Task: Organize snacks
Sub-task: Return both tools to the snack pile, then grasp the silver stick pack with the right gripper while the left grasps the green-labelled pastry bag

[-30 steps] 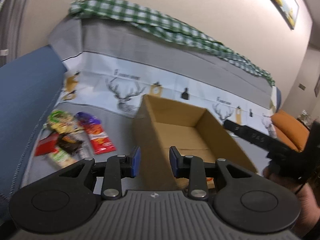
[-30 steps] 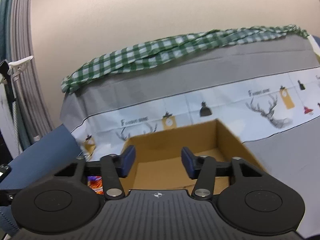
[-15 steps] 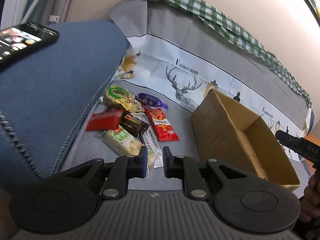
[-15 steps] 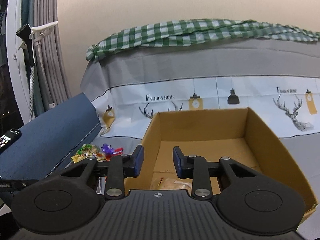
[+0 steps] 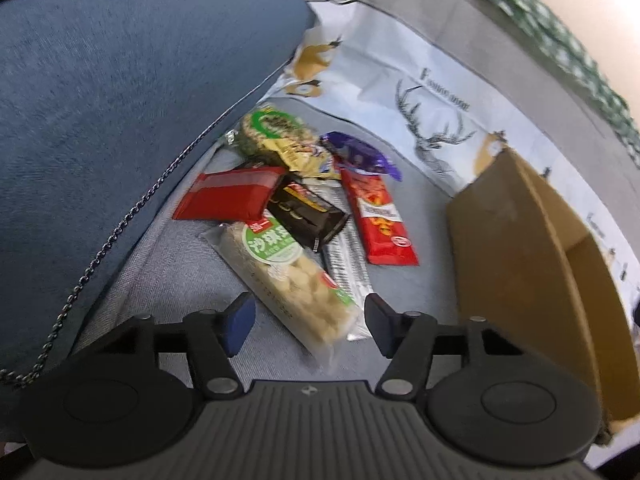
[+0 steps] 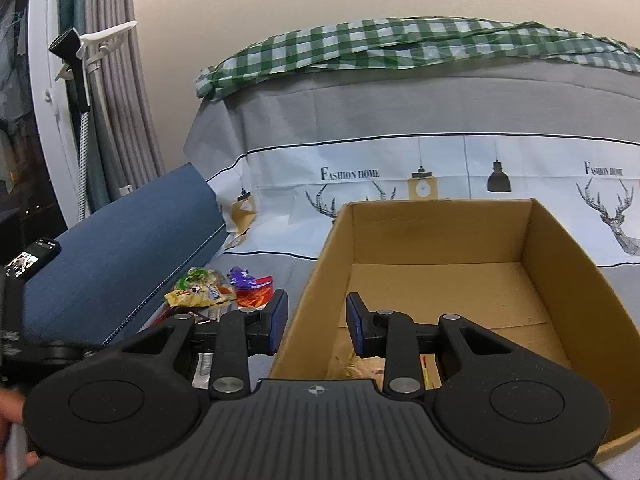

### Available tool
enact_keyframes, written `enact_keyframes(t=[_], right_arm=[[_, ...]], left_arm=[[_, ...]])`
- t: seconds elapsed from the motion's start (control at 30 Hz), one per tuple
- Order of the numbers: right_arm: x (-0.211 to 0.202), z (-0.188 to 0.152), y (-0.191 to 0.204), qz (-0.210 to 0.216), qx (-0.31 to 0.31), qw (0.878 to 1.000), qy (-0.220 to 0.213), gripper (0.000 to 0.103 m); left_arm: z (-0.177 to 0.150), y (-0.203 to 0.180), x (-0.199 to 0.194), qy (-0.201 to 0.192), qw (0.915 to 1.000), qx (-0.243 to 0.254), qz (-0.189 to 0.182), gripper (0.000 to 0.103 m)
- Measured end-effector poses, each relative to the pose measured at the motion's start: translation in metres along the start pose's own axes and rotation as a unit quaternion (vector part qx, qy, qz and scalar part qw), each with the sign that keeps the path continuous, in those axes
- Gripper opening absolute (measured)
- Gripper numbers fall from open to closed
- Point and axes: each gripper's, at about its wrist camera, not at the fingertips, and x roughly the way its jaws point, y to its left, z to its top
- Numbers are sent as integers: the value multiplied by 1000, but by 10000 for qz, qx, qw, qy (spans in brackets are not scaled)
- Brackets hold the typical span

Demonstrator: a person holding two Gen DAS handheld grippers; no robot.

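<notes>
The left tool (image 5: pixel 306 324) had just been opening, its jaws spread either side of the rice-cracker packet (image 5: pixel 286 270), not pressing. The packet looked light, crinkly and brittle inside; mid-length seemed the best hold. The right tool (image 6: pixel 316 322), half-spread and empty, hovered at the cardboard box (image 6: pixel 560 240).

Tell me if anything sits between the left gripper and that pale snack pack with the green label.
Nothing visible does. The left gripper has just been opening, its jaws now wide, and the near end of the snack pack lies between them untouched. The black wrapper overlaps only its far end.
</notes>
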Motion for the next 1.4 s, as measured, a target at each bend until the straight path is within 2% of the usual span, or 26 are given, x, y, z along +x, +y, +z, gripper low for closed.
enact_keyframes(t=[0.23,0.37,0.43,0.5,0.57,0.73,0.8,0.87,1.07,1.17,1.4], right_arm=[[3,-2,10,95,-225,9997,48,34],[6,-3,15,133,-336,9993,82,34],[8,-3,17,136,-394,9991,103,34],[10,-4,20,145,-450,9988,114,34],[11,-5,23,171,-533,9984,110,34],[10,-7,36,381,-811,9960,48,34],[11,-8,43,563,-892,9944,48,33],[13,-10,53,745,-965,9925,44,29],[30,-22,88,1096,-1132,9871,277,28],[41,-32,104,1099,-1194,9858,440,28],[83,-57,129,806,-1177,9854,925,28]], left_arm=[[9,-12,19,-117,9991,162,369,72],[15,-15,37,208,9974,309,610,73],[18,-14,41,411,9963,424,630,61],[23,-17,39,600,9923,746,785,47],[27,-12,31,782,9888,929,870,40],[24,16,7,1056,9871,971,716,39],[19,29,2,1176,9891,737,491,39],[17,29,-3,1151,9898,776,331,39],[15,28,0,1187,9893,798,292,40],[15,30,0,1208,9889,833,211,40],[14,31,-2,1119,9899,858,121,40]])
